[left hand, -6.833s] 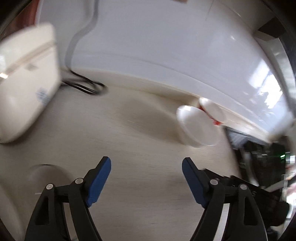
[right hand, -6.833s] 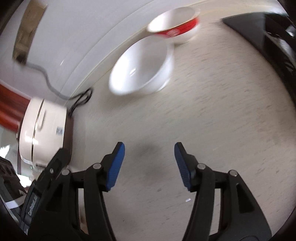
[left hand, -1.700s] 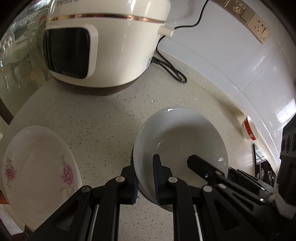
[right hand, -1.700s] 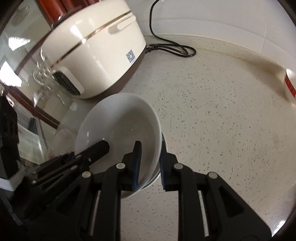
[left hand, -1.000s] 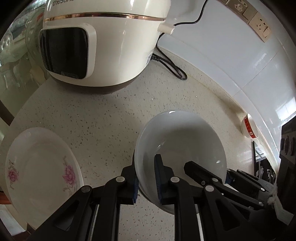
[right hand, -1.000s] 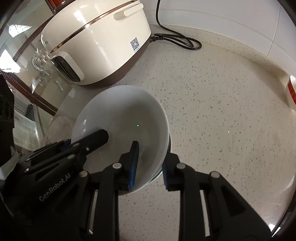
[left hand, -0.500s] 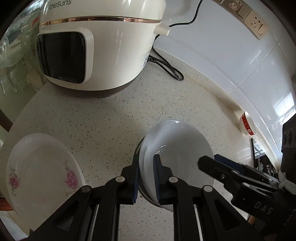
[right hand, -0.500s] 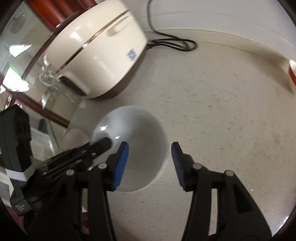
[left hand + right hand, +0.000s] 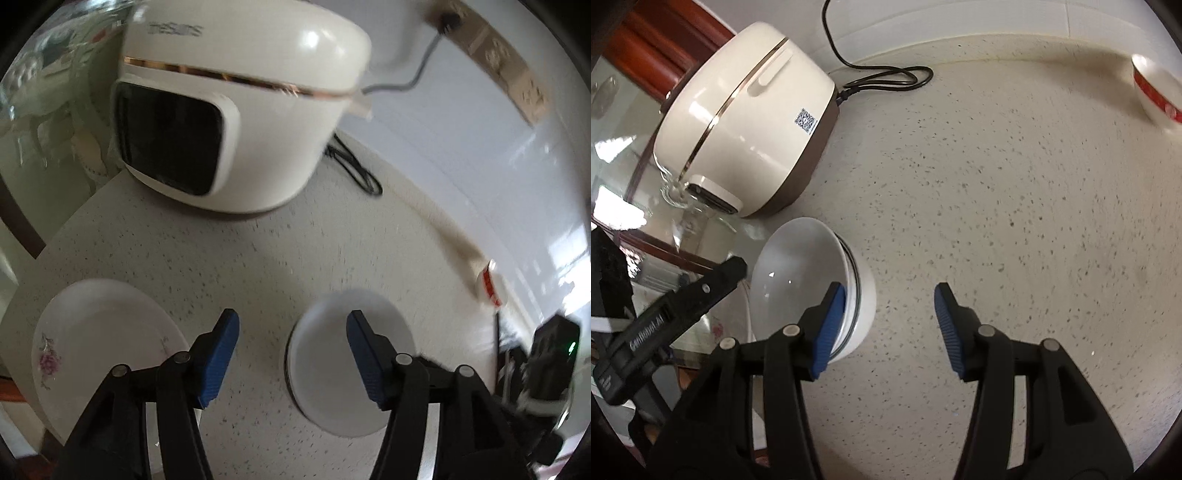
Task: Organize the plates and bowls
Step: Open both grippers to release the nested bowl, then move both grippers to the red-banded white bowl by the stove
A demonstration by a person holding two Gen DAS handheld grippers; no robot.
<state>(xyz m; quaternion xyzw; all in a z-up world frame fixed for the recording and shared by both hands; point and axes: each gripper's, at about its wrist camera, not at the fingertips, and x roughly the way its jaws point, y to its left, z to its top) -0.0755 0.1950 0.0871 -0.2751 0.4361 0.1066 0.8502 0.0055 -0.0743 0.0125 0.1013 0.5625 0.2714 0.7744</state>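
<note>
A plain white bowl (image 9: 332,373) (image 9: 798,280) rests on the speckled counter; dark lines at its rim suggest it sits nested in another white bowl (image 9: 866,295). My left gripper (image 9: 293,360) hovers above it with its jaws opening; the pads are off the bowl, and the right pad overlaps it in view. My right gripper (image 9: 889,328) is open over bare counter, the bowl just left of its left pad. A floral plate (image 9: 99,350) lies at the counter's left edge. A red-banded bowl (image 9: 1156,96) (image 9: 489,288) stands far right by the wall.
A cream rice cooker (image 9: 229,122) (image 9: 746,122) stands behind the bowl, its black cord (image 9: 886,81) looping along the wall. A glass panel (image 9: 628,155) borders the counter's left edge. Speckled counter (image 9: 1015,221) stretches right toward the red-banded bowl.
Both grippers held the white bowl's rim a second ago; the right let go first, then the left. Both have drawn back, and the bowl sits on the counter.
</note>
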